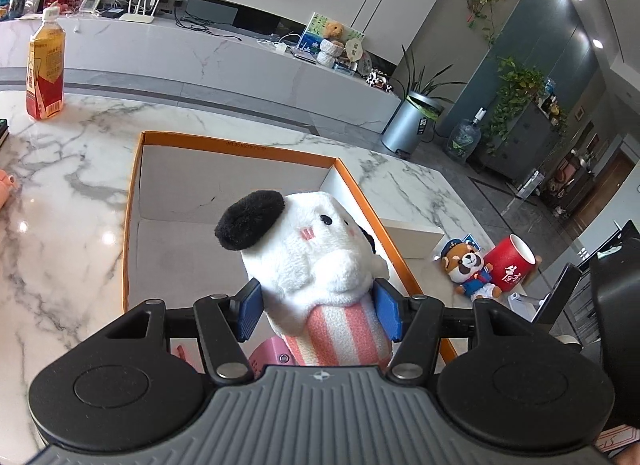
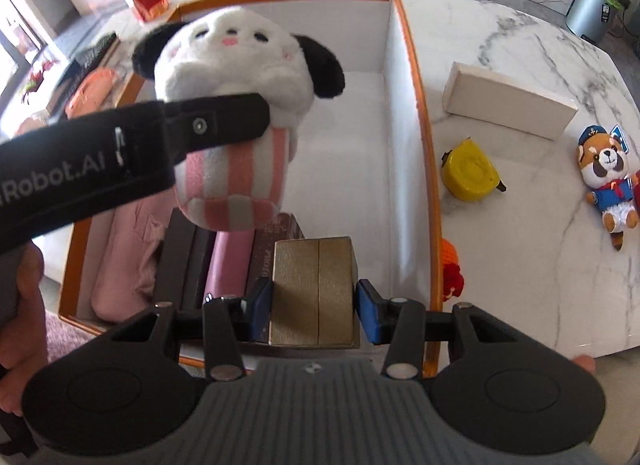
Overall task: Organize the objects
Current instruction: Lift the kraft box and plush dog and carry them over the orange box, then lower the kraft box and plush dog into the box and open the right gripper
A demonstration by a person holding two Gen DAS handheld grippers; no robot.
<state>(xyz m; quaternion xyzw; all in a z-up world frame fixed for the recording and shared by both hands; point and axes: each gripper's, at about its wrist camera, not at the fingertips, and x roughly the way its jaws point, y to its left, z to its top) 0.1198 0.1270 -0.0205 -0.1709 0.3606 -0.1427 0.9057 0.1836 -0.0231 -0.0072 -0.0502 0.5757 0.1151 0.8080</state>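
My left jaws (image 1: 319,315) squeeze the soft, light plush dog (image 1: 316,257) around its striped middle, while my right jaws (image 2: 314,313) hold a stiff gold box (image 2: 314,293) by its flat sides.

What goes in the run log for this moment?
left gripper: holds plush dog over orange box | right gripper: holds gold box over it

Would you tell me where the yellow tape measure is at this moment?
In the right wrist view, the yellow tape measure lies on the marble table right of the orange-rimmed box, below the white box and left of the red panda plush.
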